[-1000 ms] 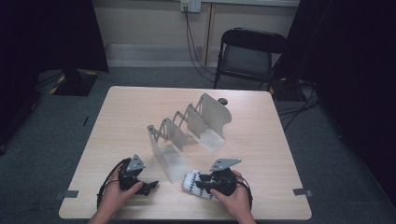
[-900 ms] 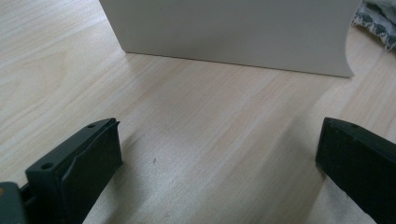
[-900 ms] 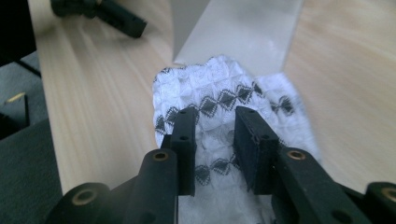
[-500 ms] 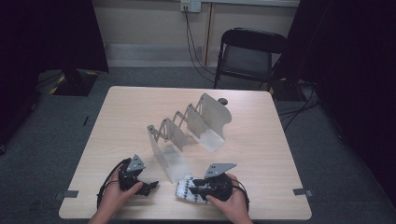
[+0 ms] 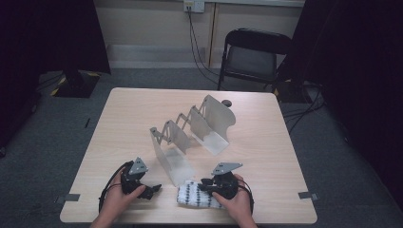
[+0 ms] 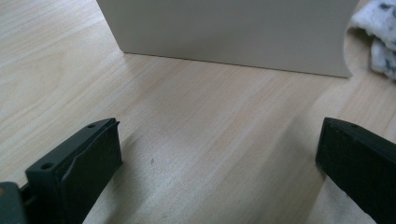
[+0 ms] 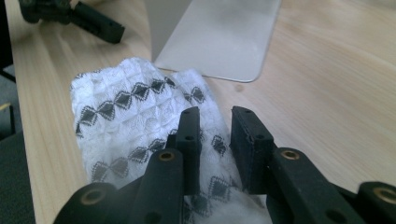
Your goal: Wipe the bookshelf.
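Centrally, item one: white cloth point(image 7: 135, 121) with black bow-tie pattern, folded, lying on the table point(image 5: 285, 142) near its front edge, just beside the metal file rack point(image 5: 195, 133). Right gripper point(image 7: 215, 123) rests over it; jaws have just been closing, a narrow gap left, seemingly nipping a fold to lift it. Left gripper point(image 6: 219, 154) spread wide, empty, parked on the wood, likely waiting.
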`<state>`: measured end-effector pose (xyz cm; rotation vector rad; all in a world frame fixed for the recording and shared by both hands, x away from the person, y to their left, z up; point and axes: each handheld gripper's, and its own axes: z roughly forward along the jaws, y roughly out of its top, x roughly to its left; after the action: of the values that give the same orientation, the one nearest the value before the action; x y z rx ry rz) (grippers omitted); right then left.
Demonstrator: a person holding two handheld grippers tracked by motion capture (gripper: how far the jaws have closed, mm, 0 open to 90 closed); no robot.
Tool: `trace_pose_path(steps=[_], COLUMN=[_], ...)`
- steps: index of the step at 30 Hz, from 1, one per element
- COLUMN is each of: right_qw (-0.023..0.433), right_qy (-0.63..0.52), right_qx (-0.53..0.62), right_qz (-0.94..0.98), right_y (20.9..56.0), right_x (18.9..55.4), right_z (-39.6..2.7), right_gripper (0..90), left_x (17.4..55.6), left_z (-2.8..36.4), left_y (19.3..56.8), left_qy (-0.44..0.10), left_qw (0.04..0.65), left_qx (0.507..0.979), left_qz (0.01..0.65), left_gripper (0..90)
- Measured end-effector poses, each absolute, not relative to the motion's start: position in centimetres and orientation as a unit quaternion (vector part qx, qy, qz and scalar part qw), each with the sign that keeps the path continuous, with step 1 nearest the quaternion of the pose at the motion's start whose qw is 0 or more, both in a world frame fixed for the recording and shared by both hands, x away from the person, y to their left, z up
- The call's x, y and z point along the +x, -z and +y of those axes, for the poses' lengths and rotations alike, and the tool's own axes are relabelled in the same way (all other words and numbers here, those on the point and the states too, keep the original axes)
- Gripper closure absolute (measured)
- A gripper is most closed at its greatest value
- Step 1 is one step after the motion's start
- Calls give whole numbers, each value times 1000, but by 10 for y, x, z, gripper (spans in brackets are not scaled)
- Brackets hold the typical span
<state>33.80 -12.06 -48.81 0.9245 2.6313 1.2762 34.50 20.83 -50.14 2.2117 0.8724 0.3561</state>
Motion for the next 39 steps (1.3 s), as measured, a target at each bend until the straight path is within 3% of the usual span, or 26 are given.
trace_pose_path(steps=[10, 16, 20, 26, 32, 39], right_qw=[35, 47, 50, 52, 35, 78], right_qy=[-416, -422, -434, -454, -430, -416], right_qx=[279, 306, 311, 306, 293, 305], right_qz=[865, 852, 844, 835, 853, 853], right_y=[491, 491, 481, 460, 479, 488], right_x=[330, 331, 332, 321, 307, 309], right_z=[-100, -93, -103, -135, -139, -112], right_gripper=[717, 660, 611, 617, 615, 622], left_x=[345, 345, 344, 344, 344, 344], left_z=[208, 208, 208, 208, 208, 209], left_y=[501, 501, 501, 501, 501, 501], left_qy=[-138, -138, -138, -138, -138, -138], left_qw=[360, 360, 361, 361, 361, 360], left_qx=[858, 858, 858, 858, 858, 859], left_qz=[338, 338, 338, 338, 339, 337], left_gripper=[0, 0, 0, 0, 0, 0])
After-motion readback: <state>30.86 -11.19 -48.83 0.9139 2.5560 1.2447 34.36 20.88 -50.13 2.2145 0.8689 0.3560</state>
